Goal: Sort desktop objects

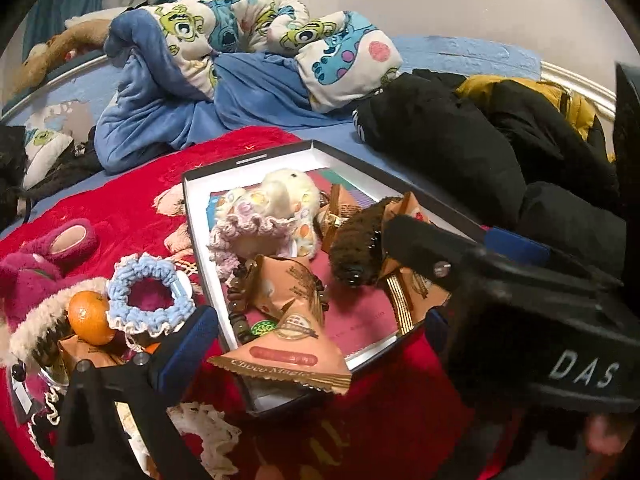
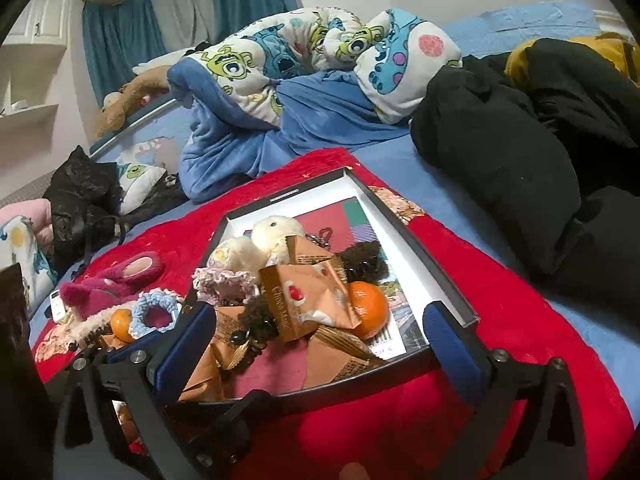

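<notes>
A white box with black rim (image 1: 256, 158) (image 2: 404, 220) lies on a red cloth (image 1: 132, 196) (image 2: 500, 312). In it are a cream plush toy (image 1: 286, 190) (image 2: 276, 232), a pink scrunchie (image 1: 248, 232), tan snack packets (image 1: 288, 344) (image 2: 308, 296), a brown scrunchie (image 1: 356, 244), a bead bracelet (image 1: 236, 304) and an orange (image 2: 368, 308). Left of the box lie a blue scrunchie (image 1: 148, 296) (image 2: 154, 314) and another orange (image 1: 90, 316) (image 2: 120, 322). My left gripper (image 1: 316, 344) is open over the box's near corner. My right gripper (image 2: 316, 344) is open above the box; its body shows in the left wrist view (image 1: 520, 300).
A pink plush slipper (image 1: 60, 244) (image 2: 120, 276) lies on the cloth at left. A monster-print blue blanket (image 1: 240, 60) (image 2: 300, 80) is heaped behind, black and yellow jackets (image 1: 480, 132) (image 2: 520, 120) at right, a black bag (image 2: 80, 200) at left.
</notes>
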